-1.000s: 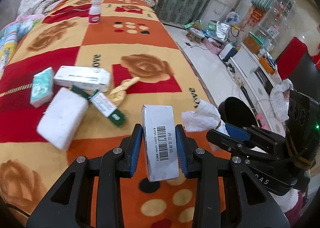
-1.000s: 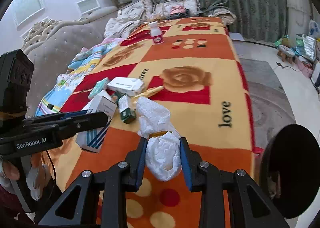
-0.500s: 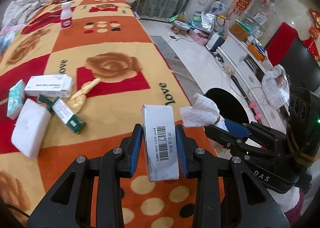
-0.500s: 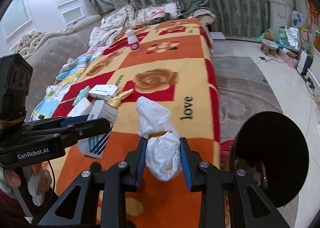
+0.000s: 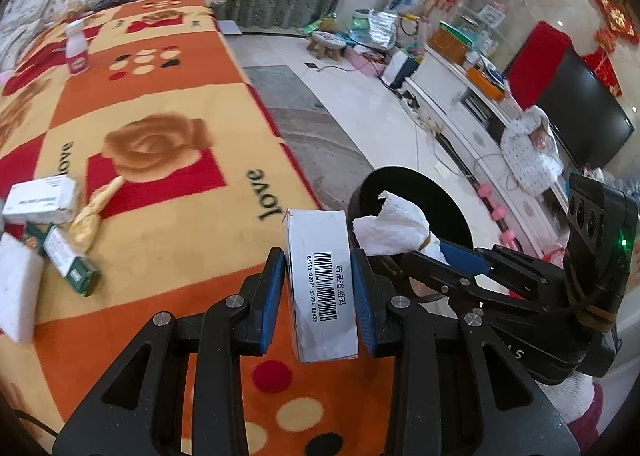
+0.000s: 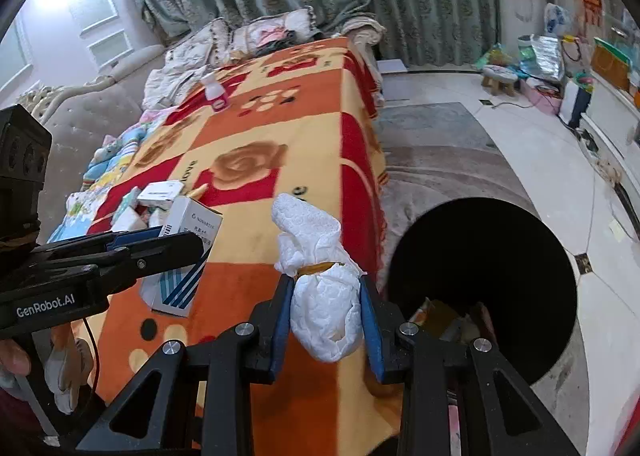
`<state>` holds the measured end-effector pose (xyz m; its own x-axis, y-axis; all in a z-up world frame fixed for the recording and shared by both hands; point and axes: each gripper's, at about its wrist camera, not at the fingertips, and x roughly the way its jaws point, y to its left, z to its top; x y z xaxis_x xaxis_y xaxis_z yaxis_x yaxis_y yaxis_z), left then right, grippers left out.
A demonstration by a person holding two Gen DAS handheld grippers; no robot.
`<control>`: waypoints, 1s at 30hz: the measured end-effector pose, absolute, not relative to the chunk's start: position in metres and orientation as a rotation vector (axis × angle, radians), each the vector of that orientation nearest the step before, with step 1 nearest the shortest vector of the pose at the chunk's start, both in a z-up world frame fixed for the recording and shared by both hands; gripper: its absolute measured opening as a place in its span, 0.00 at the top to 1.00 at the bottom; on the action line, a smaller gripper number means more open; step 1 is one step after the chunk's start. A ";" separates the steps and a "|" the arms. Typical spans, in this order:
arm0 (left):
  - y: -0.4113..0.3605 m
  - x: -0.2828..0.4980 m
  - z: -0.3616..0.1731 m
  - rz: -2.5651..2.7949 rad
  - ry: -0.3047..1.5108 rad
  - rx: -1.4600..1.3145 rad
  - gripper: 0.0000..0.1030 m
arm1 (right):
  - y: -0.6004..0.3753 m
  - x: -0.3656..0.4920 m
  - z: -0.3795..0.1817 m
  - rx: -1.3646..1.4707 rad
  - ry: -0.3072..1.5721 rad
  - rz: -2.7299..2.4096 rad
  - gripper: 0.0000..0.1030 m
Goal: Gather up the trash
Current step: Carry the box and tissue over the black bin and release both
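The left gripper (image 5: 318,292) is clamped on a white carton (image 5: 322,288) (barcode facing the camera) above the near edge of the patterned blanket (image 5: 168,191). The right gripper (image 6: 326,318) is clamped on a crumpled white tissue wad (image 6: 320,296), just left of the black bin (image 6: 484,280) on the floor. Further cartons (image 5: 40,199) lie at far left.
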<state>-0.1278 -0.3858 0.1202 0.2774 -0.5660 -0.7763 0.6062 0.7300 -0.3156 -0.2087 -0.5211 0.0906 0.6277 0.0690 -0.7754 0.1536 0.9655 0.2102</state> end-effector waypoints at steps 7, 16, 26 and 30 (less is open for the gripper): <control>-0.413 -0.125 0.115 -0.833 1.045 0.045 0.70 | -0.545 -0.219 0.087 0.295 0.893 -0.100 0.71; -0.439 -0.120 0.109 -0.873 1.066 0.035 0.70 | -0.574 -0.227 0.080 0.335 0.899 -0.153 0.71; -0.467 -0.112 0.102 -0.934 1.108 -0.024 0.70 | -0.601 -0.236 0.073 0.376 0.904 -0.213 0.71; -0.477 -0.110 0.101 -0.956 1.113 -0.047 0.69 | -0.613 -0.240 0.070 0.401 0.905 -0.238 0.70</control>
